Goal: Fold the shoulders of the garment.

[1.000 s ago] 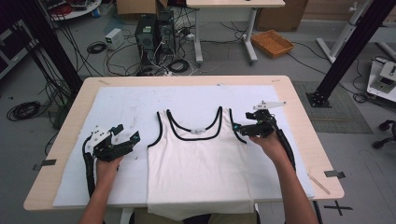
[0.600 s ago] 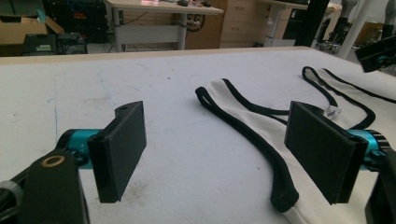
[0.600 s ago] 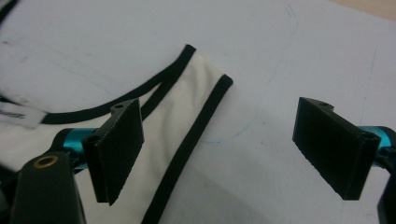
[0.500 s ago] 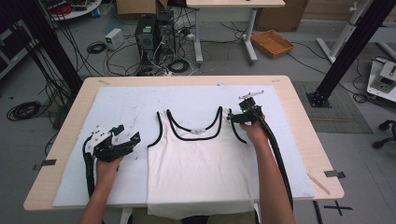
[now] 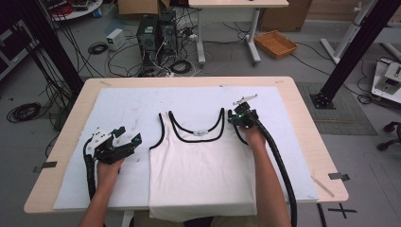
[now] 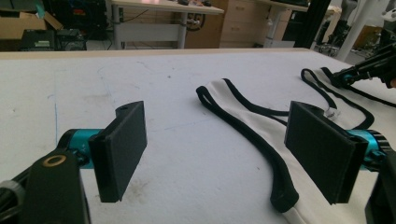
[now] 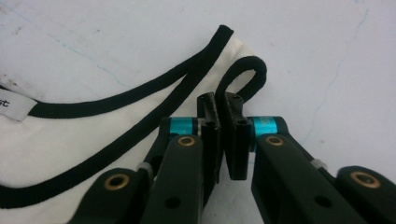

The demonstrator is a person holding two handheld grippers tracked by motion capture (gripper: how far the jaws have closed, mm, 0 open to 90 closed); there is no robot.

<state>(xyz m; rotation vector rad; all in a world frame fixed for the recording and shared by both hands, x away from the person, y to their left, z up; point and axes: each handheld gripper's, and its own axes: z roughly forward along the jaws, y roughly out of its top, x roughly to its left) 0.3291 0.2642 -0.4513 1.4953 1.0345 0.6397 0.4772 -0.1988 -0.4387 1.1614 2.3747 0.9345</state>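
Padding [image 5: 127, 109] in white covered my table [image 5: 302, 118], and the white tank top [image 5: 201, 175] lay flat at its middle. My right gripper [image 7: 223, 109] was clamped on its right shoulder strap [image 7: 245, 74]; my left gripper [image 6: 215, 154] rested beside it, jaws apart.

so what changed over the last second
The right gripper moved inward along the table to the tank top's right shoulder strap and closed its jaws on the black trim. The left gripper stayed open beside the left strap; the tank top stayed flat.
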